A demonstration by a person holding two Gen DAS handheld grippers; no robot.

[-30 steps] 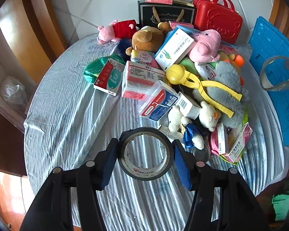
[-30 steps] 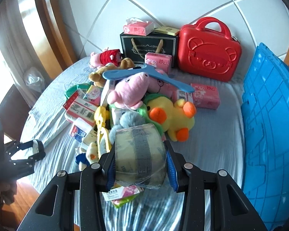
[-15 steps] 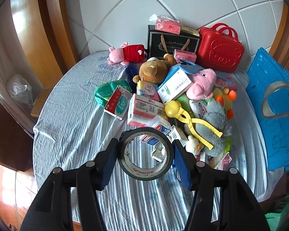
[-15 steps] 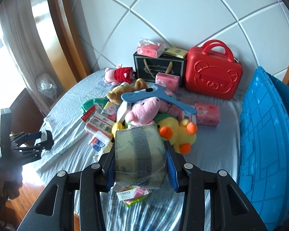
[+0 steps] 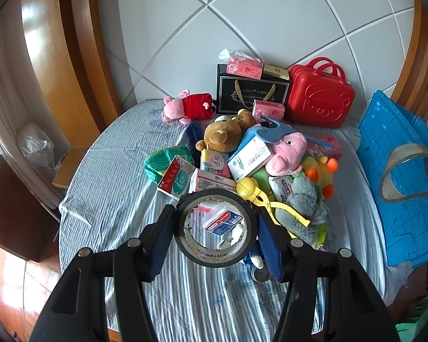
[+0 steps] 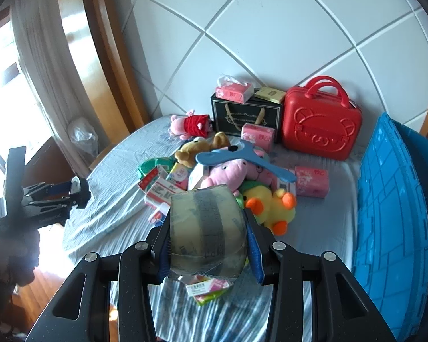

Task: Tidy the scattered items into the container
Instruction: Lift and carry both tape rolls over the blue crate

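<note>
A round table (image 5: 105,171) draped in a wrinkled, pale blue striped cloth carries everything. Straight ahead of the claw lies a heap of soft toys and small cartons; a green foil packet (image 5: 165,161) rests on the cloth at the heap's left edge. Beyond the heap, a pink plush pig in a red dress (image 5: 187,108) lies on its side, with a black paper gift bag (image 5: 251,94) and a red plastic bear-embossed case (image 5: 321,98) standing against the wall. To the right, a blue plastic crate (image 5: 396,176) sits on the table's edge
</note>
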